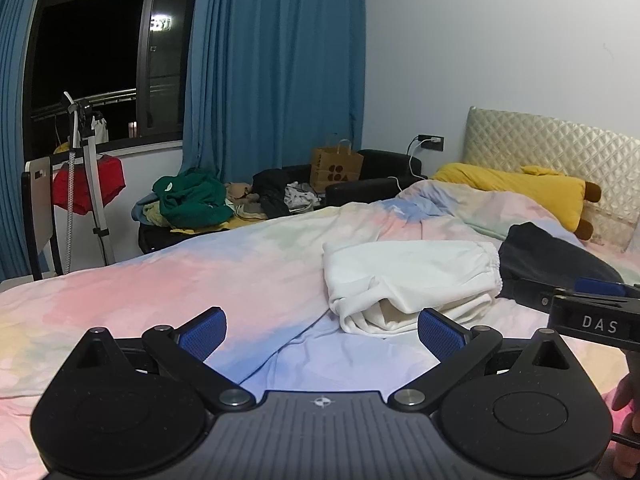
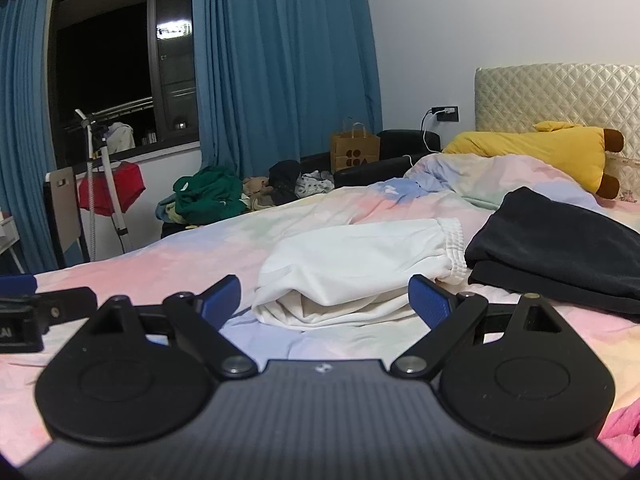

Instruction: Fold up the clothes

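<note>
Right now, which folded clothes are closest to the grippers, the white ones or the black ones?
The white clothes. They lie on the bed just ahead of both open grippers, left and right. The black clothes sit farther back, to the right, beside them.

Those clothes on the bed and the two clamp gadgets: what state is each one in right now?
White garment: folded, lying on the bed.
Dark garment: folded, beside the white one.
Left gripper: open, empty.
Right gripper: open, empty.
Clothes pile beyond the bed: unfolded, heaped.
</note>
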The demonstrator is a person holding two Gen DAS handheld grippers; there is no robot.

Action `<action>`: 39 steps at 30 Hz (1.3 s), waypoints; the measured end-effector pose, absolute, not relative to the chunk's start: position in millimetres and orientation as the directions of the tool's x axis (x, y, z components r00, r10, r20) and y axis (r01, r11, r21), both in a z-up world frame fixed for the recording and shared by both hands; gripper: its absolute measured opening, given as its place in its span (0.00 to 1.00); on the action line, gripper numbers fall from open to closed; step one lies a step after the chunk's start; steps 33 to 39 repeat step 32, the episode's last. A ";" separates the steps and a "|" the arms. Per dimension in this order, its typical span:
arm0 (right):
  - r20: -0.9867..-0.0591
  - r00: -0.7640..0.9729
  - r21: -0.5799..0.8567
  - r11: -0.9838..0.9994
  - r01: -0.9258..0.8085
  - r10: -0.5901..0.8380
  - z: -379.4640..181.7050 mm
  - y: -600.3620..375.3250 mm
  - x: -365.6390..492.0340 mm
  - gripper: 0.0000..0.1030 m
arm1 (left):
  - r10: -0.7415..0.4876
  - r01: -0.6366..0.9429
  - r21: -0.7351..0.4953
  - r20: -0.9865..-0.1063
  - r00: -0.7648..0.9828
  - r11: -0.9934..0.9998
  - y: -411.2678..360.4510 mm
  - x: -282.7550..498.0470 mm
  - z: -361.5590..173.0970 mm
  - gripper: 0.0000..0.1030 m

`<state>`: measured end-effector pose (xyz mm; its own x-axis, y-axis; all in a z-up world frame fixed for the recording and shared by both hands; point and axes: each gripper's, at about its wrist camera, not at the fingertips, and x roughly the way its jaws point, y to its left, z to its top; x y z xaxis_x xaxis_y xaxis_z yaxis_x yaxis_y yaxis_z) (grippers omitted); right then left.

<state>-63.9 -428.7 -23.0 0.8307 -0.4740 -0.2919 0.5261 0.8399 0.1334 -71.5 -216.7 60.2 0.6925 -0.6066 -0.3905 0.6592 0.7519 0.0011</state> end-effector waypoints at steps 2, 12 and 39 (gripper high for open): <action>-0.289 0.830 0.129 0.840 0.527 -0.476 -25.9 -427.0 -64.3 0.90 | -0.606 0.657 -0.005 -0.392 0.692 0.754 -216.3 -69.1 57.7 0.99; -0.279 0.822 0.113 0.834 0.541 -0.496 -27.0 -421.3 -63.9 0.90 | -0.584 0.632 -0.008 -0.393 0.711 0.775 -212.2 -62.8 53.0 0.99; -0.301 0.816 0.135 0.825 0.549 -0.494 -27.4 -423.5 -62.9 0.90 | -0.568 0.615 -0.005 -0.390 0.724 0.788 -213.3 -64.3 53.1 0.99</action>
